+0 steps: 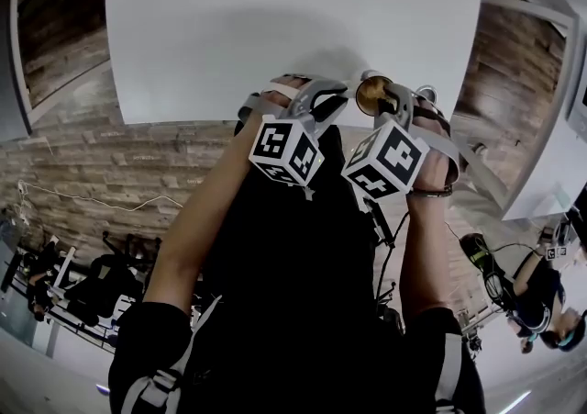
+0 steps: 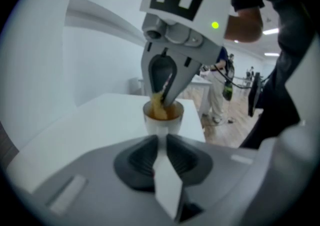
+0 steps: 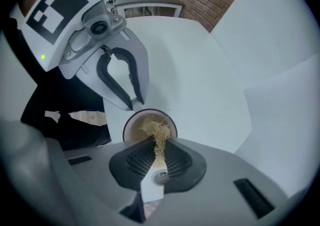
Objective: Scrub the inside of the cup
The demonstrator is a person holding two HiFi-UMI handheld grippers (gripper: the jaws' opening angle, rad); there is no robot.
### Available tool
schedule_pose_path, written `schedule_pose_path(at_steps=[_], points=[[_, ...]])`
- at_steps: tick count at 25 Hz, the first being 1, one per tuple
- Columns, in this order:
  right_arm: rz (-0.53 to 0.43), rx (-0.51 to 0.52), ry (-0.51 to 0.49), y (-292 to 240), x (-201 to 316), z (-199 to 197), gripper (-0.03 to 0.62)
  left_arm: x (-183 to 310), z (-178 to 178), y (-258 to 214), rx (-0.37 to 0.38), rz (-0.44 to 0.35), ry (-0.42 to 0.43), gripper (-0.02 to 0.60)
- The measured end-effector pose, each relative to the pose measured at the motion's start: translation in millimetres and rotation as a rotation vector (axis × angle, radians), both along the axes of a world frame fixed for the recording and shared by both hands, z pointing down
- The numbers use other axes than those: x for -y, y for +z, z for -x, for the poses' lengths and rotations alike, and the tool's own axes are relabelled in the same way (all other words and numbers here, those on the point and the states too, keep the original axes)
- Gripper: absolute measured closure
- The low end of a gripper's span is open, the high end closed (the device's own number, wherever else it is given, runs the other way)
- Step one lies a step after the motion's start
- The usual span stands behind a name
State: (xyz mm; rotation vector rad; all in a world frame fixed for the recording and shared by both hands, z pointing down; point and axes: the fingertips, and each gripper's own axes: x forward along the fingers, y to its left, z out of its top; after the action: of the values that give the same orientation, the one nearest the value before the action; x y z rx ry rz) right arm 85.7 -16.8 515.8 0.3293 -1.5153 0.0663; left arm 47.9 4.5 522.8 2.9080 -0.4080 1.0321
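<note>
**Rim pinch is the weak point**

The left tool (image 3: 136, 103) pinches the cup (image 2: 163, 125) by its rim, at the near edge of the white surface (image 1: 275, 17). The right tool (image 2: 167, 100) is clamped on a straw-coloured fibre scrubber (image 3: 156, 131) pushed inside. Hard sideways scrubbing could lever the cup out of that pinch or tug fibres loose. The right gripper view shows the rim grip and the cup's inside, the left gripper view its white outer wall. Neither shows whether its base rests on anything
</note>
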Motion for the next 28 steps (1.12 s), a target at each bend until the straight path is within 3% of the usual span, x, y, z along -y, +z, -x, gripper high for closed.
schedule_pose_path(at_steps=[6, 16, 28], points=[[-0.050, -0.008, 0.080, 7, 6, 1, 0.556, 0, -1, -1, -0.007, 0.006, -0.018, 0.523], [-0.030, -0.005, 0.185, 25, 4, 15, 0.557, -1, 0, -2, -0.011, -0.002, -0.053, 0.523], [-0.030, 0.240, 0.399, -3, 8, 17, 0.557, -1, -1, -1, -0.010, 0.007, -0.077, 0.523]])
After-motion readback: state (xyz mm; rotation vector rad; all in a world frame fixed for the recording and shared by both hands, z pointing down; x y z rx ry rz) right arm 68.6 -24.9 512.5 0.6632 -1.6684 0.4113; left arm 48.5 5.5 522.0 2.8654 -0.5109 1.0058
